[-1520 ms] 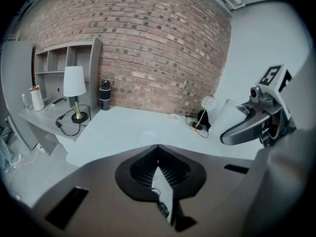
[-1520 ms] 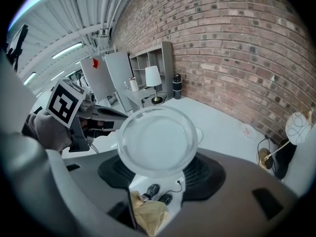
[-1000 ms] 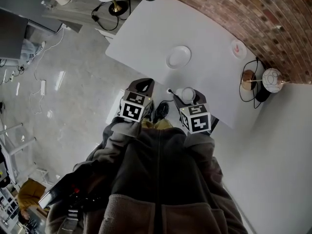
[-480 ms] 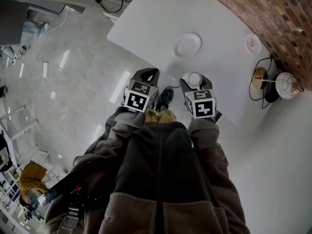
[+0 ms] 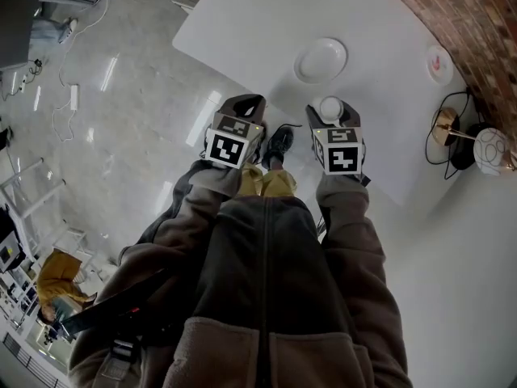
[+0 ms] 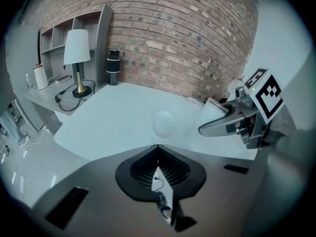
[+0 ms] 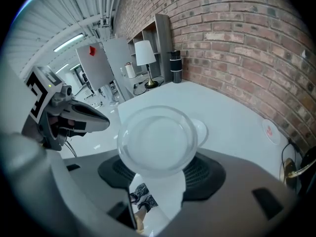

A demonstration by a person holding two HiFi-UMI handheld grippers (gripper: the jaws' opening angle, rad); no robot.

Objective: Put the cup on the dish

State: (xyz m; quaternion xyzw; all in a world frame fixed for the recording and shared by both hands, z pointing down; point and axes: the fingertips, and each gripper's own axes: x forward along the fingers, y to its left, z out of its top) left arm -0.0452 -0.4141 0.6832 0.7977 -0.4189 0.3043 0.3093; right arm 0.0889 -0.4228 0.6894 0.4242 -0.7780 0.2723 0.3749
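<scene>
Carry step: right tongs [image 5: 333, 118] clenched round the clear cup [image 7: 157, 139], held near the dish [image 5: 321, 59], on its near side; left tongs [image 6: 158, 149] closed, empty, left of dish. Next, likely: bring cup over dish centre on counter [image 5: 258, 23], lower upright, release

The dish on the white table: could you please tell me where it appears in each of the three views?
Head view: dish upper centre, just beyond the held cup.
Left gripper view: centre, on the table above the jaws.
Right gripper view: only its rim, peeking out right of the cup.
Shared landmark: the brick wall behind the table.
</scene>
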